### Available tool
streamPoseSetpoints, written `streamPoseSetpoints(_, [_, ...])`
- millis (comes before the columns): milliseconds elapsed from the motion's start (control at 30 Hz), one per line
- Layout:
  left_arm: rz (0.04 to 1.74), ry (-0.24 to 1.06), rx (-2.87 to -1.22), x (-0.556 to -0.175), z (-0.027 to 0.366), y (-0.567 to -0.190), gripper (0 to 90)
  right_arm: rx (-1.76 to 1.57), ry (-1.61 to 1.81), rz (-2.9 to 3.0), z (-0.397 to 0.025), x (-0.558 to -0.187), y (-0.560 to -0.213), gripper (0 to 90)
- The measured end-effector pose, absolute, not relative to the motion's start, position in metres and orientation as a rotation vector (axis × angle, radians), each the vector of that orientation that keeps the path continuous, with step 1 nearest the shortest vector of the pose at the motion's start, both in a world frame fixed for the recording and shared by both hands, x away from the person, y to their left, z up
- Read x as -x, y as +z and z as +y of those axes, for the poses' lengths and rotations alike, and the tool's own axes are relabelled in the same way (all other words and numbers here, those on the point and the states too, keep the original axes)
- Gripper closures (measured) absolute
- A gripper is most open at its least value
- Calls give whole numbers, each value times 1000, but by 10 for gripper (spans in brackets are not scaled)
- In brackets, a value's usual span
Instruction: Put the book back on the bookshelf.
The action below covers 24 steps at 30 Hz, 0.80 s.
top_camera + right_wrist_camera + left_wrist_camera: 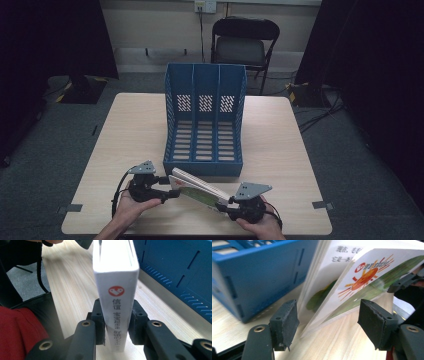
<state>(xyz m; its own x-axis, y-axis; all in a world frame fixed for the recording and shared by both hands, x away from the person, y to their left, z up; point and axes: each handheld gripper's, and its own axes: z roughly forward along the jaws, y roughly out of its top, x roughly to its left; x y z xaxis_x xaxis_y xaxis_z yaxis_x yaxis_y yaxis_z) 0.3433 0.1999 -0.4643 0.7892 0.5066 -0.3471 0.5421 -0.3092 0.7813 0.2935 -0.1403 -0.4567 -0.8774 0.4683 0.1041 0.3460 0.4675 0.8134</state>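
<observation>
My right hand-held gripper (116,322) clamps the book (115,290) by its spine; left hand-held gripper (328,322), jaws apart, steadies its pages toward the rack (204,120) at twelve o'clock.

Looks like lab/recording studio: black curtains (50,35) both sides, taped floor cables (320,107), lone folding chair (243,42), bare wood table (135,130) w/ tape marks.

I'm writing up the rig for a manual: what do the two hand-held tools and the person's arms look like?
Both tools are black. The left tool and the right tool each carry a grey three-cornered plate on top and trail a black cable. Their fingers are flat, dark, worn-edged pads on arms with round metal rivets. The forearms show no sleeves in the high view.
</observation>
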Motion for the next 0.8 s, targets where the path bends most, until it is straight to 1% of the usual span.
streamPoseSetpoints(33, [770,-49,-1972,-344,198,-465,325,-718,1380,2575,-140,-293,-457,702])
streamPoseSetpoints(233, [785,-27,-1989,-350,194,-468,314,-682,1374,2590,-133,-291,-457,686])
streamPoseSetpoints(300, [785,-28,-1987,-350,193,-469,320,-713,1391,2585,-128,-292,-461,639])
streamPoseSetpoints(367, [784,-13,-1996,-349,192,-468,314,-719,1372,2581,-123,-292,-464,612])
streamPoseSetpoints(433, [786,-20,-1995,-348,192,-468,315,-717,1367,2574,-120,-292,-465,612])
streamPoseSetpoints(467, [791,-24,-1991,-348,193,-468,318,-721,1374,2568,-119,-292,-464,618])
streamPoseSetpoints(533, [787,-20,-1989,-349,193,-468,327,-737,1438,2526,-115,-297,-462,664])
streamPoseSetpoints(667, [787,-21,-1992,-348,193,-467,326,-740,1453,2516,-107,-301,-462,659])
streamPoseSetpoints(767, [801,-25,-1971,-348,195,-467,351,-719,1417,2505,-103,-300,-464,736])
streamPoseSetpoints(800, [798,-23,-1974,-348,195,-467,362,-722,1413,2504,-104,-300,-464,736])
